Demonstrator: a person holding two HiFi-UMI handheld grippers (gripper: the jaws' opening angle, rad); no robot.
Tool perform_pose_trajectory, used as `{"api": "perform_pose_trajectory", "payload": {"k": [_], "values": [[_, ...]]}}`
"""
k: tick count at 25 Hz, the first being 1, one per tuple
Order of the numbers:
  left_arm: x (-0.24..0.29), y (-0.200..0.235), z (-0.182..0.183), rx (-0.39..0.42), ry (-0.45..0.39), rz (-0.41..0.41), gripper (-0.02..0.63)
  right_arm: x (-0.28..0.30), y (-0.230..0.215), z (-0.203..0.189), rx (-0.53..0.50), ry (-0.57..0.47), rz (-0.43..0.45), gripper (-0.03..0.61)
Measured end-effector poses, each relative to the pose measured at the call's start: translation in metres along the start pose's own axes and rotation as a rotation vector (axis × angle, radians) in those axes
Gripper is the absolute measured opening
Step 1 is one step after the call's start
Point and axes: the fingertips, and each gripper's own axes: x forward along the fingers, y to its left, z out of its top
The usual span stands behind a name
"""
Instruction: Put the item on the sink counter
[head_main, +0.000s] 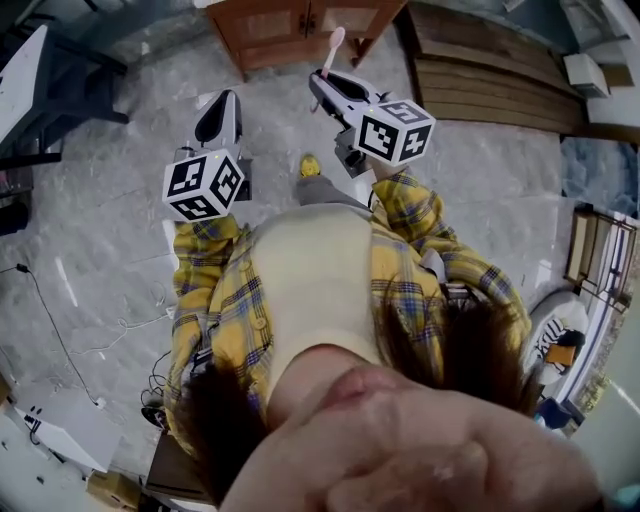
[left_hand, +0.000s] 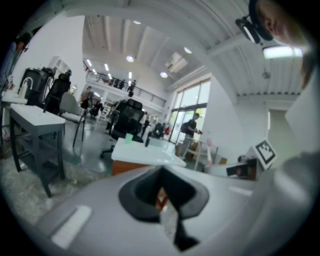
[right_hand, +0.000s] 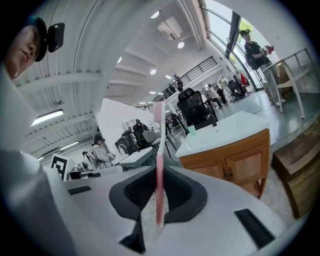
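A thin pink-and-white stick, shaped like a toothbrush (right_hand: 158, 160), stands upright between the jaws of my right gripper (right_hand: 159, 202), which is shut on it. From the head view the pink stick (head_main: 333, 48) pokes out of the right gripper (head_main: 322, 84) toward the wooden sink cabinet (head_main: 300, 25) ahead. The cabinet's white sink counter (right_hand: 225, 131) lies some way off, with a green cup (right_hand: 192, 130) on it. My left gripper (head_main: 222, 105) is held level beside the right one, shut with nothing in it. In the left gripper view the white counter (left_hand: 147, 152) appears beyond the left gripper (left_hand: 162, 192).
Wooden steps or a bench (head_main: 490, 75) stand right of the cabinet. Grey desks (left_hand: 35, 117), office chairs and several people fill the hall behind. Cables (head_main: 60, 330) trail over the marble floor at the left. Boxes and a crate (head_main: 600, 260) sit at the right.
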Motion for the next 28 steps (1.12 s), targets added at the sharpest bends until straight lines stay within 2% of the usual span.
{"api": "perform_pose_trajectory", "payload": {"k": [5, 9, 14, 21, 28], "values": [[0.039, 0.003, 0.013, -0.011, -0.002, 0.029, 0.005, 0.023, -0.031, 0.024, 0.01, 0.015, 0.033, 0.048], [0.063, 0.01, 0.02, -0.049, -0.021, 0.044, 0.005, 0.04, -0.048, 0.034, 0.008, 0.03, 0.061, 0.048], [0.089, 0.011, 0.021, -0.027, -0.008, 0.066, 0.005, 0.056, -0.07, 0.044, 0.012, 0.048, 0.086, 0.048], [0.117, 0.047, 0.027, -0.03, 0.016, 0.103, 0.005, 0.109, -0.083, 0.063, 0.008, 0.056, 0.121, 0.048], [0.131, 0.053, 0.036, -0.022, -0.001, 0.086, 0.005, 0.124, -0.078, 0.072, -0.001, 0.056, 0.138, 0.048]]}}
